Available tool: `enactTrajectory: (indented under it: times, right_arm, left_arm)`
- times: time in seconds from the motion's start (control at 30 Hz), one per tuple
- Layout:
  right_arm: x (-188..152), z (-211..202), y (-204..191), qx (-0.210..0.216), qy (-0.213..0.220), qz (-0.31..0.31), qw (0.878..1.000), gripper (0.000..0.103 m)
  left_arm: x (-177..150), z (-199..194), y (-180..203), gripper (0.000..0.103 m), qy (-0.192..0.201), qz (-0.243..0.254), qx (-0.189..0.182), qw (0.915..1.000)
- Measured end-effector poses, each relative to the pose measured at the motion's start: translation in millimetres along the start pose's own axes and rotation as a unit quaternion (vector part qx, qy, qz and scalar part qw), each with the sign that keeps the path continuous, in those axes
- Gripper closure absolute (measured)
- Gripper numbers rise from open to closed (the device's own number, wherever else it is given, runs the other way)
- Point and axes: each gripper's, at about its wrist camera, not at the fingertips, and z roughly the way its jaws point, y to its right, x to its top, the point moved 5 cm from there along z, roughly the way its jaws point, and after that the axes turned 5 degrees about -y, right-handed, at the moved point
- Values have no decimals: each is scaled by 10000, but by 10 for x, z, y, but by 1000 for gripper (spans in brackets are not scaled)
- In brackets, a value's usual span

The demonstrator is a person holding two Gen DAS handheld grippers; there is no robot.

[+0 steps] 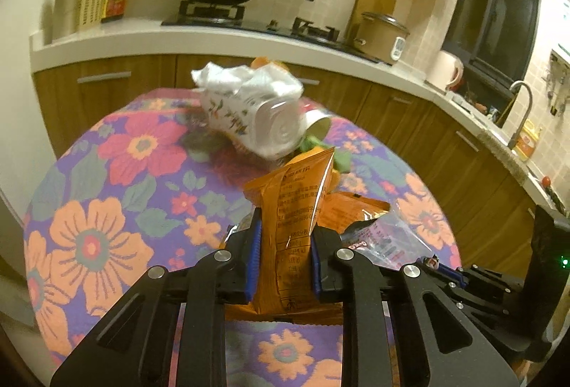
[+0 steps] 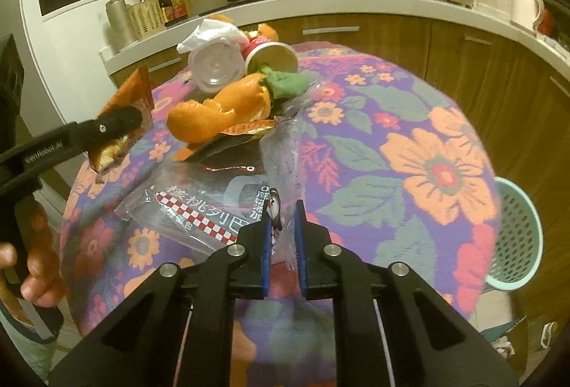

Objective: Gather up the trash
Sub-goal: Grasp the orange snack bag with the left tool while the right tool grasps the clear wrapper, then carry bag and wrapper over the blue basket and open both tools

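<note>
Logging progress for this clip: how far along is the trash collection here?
Nothing looks binned yet; the green basket beside the table shows no trash that I can make out. In hand: the left gripper clamps an orange snack wrapper, and the right gripper pinches a clear plastic bag. Left on the floral tablecloth: orange peel, two tipped cups, crumpled tissue.

Left wrist view looks forward and down along its fingers, close over the floral table (image 1: 107, 209), facing the stove counter (image 1: 142, 27). Right wrist view does likewise from beside it. Both share the trash pile (image 2: 231, 80), table and counter
</note>
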Motion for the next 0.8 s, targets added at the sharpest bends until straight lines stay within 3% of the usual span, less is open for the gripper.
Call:
enactTrajectory:
  times: [0.5,0.8]
  right_arm:
    - [114,-672,443,-368,667,165,9970,94]
    - [198,-892,1153,-876,1038,593,9890,94]
  left_arm:
    - [121,-63,424,83,201,361,-359,9985]
    - [344,168,1073,83,338,684,-674,9948]
